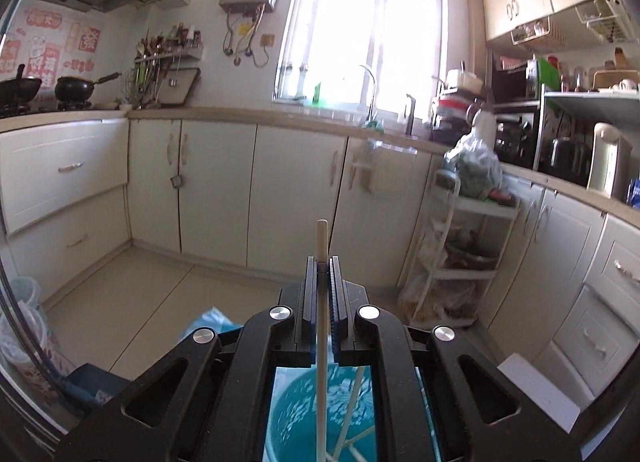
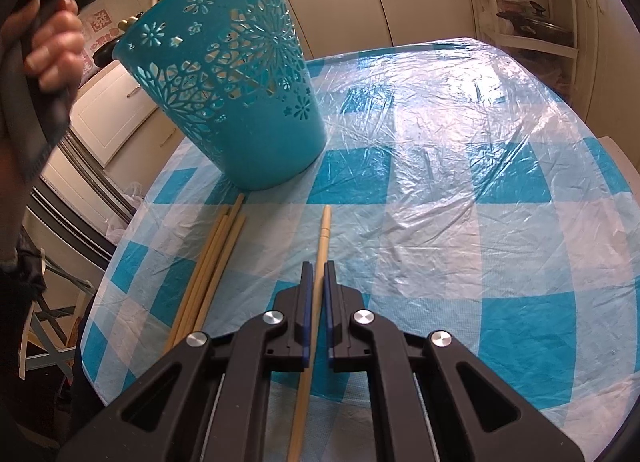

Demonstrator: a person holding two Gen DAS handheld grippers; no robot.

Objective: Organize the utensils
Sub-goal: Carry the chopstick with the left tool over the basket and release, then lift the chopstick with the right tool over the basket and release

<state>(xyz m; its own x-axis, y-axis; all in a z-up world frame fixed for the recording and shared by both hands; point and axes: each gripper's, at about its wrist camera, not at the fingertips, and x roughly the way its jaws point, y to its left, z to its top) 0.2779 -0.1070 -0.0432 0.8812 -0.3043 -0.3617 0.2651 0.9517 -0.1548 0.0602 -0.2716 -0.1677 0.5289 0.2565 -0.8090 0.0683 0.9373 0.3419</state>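
A pale wooden chopstick [image 2: 318,262] is clamped by the right tongs [image 2: 318,268] over the checked tabletop [image 2: 460,222]. More chopsticks [image 2: 216,262] lie beside it. Another chopstick [image 1: 322,282] is gripped by the left tongs [image 1: 322,266], apparently above the teal basket [image 2: 232,94].

Counted: one teal basket [image 2: 232,86]. One chopstick [image 2: 316,302] is pinched in the right gripper [image 2: 316,274], one chopstick [image 1: 322,302] in the left gripper [image 1: 322,274]. About four loose chopsticks [image 2: 212,270] are bundled on the table [image 2: 460,222]; exact count unclear. At least two more are seen inside the basket.
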